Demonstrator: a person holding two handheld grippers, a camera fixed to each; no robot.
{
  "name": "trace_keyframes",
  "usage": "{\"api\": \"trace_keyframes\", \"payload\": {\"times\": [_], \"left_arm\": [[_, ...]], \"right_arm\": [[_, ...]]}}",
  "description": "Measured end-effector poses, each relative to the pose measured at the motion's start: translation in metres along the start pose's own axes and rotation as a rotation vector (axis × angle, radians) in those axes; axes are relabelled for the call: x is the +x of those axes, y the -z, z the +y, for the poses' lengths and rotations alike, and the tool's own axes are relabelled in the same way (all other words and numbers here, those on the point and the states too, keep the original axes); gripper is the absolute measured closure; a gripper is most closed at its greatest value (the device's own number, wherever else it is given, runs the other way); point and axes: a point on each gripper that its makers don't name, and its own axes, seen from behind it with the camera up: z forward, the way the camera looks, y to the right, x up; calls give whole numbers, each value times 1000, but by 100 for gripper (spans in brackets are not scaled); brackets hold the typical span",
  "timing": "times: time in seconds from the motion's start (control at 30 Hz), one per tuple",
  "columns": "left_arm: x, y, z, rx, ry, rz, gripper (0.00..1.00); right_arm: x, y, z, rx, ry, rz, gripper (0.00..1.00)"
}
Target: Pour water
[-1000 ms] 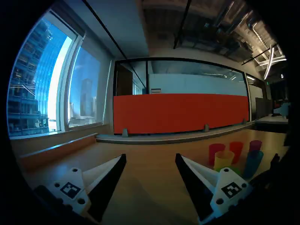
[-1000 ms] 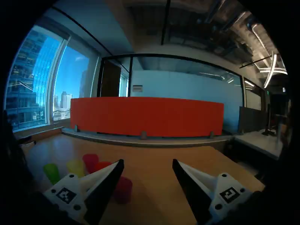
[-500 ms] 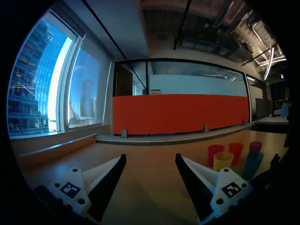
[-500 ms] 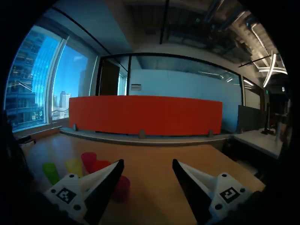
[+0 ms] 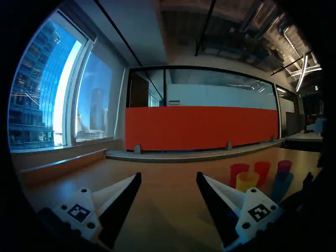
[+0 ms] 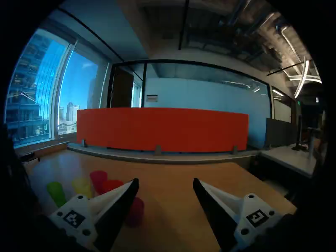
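Observation:
Several coloured plastic cups stand on a wooden table. In the left gripper view a red cup (image 5: 238,173), a yellow cup (image 5: 247,182), an orange-red cup (image 5: 262,171), a magenta cup (image 5: 284,167) and a blue cup (image 5: 280,185) cluster at the right, beyond my right finger. My left gripper (image 5: 168,178) is open above bare wood, nothing between its fingers. In the right gripper view a green cup (image 6: 56,192), a yellow cup (image 6: 81,186), a pink cup (image 6: 99,179), a red cup (image 6: 110,186) and a magenta cup (image 6: 135,211) sit at the lower left. My right gripper (image 6: 165,184) is open and holds nothing.
The wooden table (image 5: 168,185) runs back to an orange divider panel (image 5: 201,127). Tall windows (image 5: 46,105) line the left side. Another desk (image 6: 290,158) stands off to the right, past the table's edge.
Both views have drifted slightly; the cups sit a little lower and nearer the fingers. Both grippers stay open.

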Motion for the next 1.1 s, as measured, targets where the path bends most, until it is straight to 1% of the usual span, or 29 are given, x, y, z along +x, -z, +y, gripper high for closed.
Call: {"api": "trace_keyframes", "payload": {"times": [0.3,0.7,0.9,1.1], "left_arm": [[-5,0,5,-3,3,-11,3],[-12,-1,8,-11,8,-33,2],[-16,-2,5,-1,6,-53,3],[-16,-2,6,-3,6,-55,3]], "right_arm": [[-2,-1,2,2,0,-1,0],[-3,-2,0,7,-2,0,0],[-2,-1,1,7,-4,2,0],[-4,0,3,7,-7,3,0]]}}
